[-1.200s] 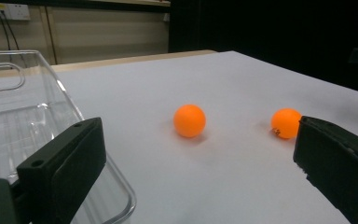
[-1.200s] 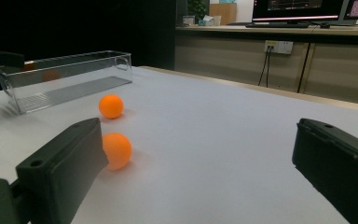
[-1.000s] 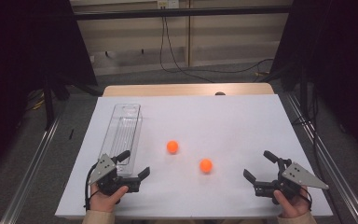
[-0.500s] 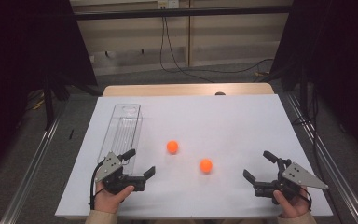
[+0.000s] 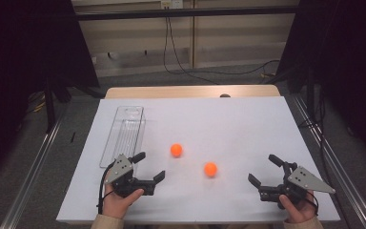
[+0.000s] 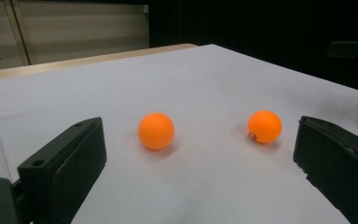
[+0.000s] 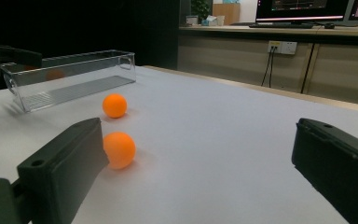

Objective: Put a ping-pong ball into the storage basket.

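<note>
On the white tabletop [image 5: 228,119] lie two small orange plastic balls, and the long clear plastic tray [image 5: 124,134] serves as the landmark for everything else. The nearer-to-tray orange ball [image 5: 176,150] sits just off the tray's near end, to its right, apart from the tray wall. The second orange ball [image 5: 210,169] rests farther right and a little closer to the person, well clear of the tray and not touching the first ball. The left claw [image 5: 148,168], held in the person's left hand [image 5: 119,202], hovers low at the tabletop just below the tray's near end, its two black jaws spread wide and holding nothing; in the left gripper view both balls lie ahead between the parted jaws, the nearer-to-tray ball [image 6: 156,131] on the left and the second ball [image 6: 265,126] on the right. The right claw [image 5: 267,171], held in the person's right hand [image 5: 299,210], sits far to the right of the tray near the tabletop's front edge, jaws likewise wide apart and empty. In the right gripper view the second ball [image 7: 120,150] shows just beside the left jaw, with the other ball [image 7: 114,105] and the tray [image 7: 70,79] beyond it.
</note>
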Demonstrator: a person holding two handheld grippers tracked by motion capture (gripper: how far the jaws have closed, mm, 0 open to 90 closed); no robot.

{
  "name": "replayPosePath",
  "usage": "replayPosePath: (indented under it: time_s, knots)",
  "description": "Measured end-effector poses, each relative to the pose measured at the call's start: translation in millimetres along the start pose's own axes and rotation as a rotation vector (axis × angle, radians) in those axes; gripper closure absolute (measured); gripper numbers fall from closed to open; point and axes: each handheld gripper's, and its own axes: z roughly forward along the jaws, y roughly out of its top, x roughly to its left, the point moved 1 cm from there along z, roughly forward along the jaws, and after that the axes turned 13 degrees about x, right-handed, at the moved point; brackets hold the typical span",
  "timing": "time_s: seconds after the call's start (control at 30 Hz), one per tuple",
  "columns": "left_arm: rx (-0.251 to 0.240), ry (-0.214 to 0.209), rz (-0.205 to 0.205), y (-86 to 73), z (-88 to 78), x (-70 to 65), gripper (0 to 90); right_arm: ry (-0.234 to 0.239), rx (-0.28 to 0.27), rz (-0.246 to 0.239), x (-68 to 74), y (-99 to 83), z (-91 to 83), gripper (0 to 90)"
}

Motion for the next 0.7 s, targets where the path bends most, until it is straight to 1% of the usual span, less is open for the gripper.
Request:
replayPosePath:
  time_s: [0.2, 0.3, 0.33, 0.37, 0.47, 0.7]
  knots:
    - [0.001, -0.004, -0.005, 1.9, 3.6, -2.1, 2.5, 0.000, 0.000, 0.000, 0.1, 0.0, 0.1, 1.8]
    - [0.004, -0.007, 0.000, 2.7, 5.7, -2.9, 2.4, 0.001, 0.001, 0.000, 0.3, -0.2, 0.4, 1.8]
    - [0.004, -0.010, -0.009, 2.7, 6.7, -4.1, 2.5, 0.001, 0.001, 0.000, 0.5, -0.2, 0.7, 1.8]
    - [0.008, -0.011, 0.000, 2.9, 7.7, -4.3, 2.5, 0.003, 0.001, -0.002, 0.5, -0.2, 0.8, 1.8]
    - [0.018, -0.019, 0.010, 3.6, 10.7, -6.4, 2.5, 0.003, 0.000, -0.003, 0.6, 0.0, 0.8, 1.8]
    - [0.027, -0.028, 0.017, 5.7, 16.8, -10.4, 2.5, 0.005, 0.000, -0.003, 0.7, 0.0, 1.0, 1.8]
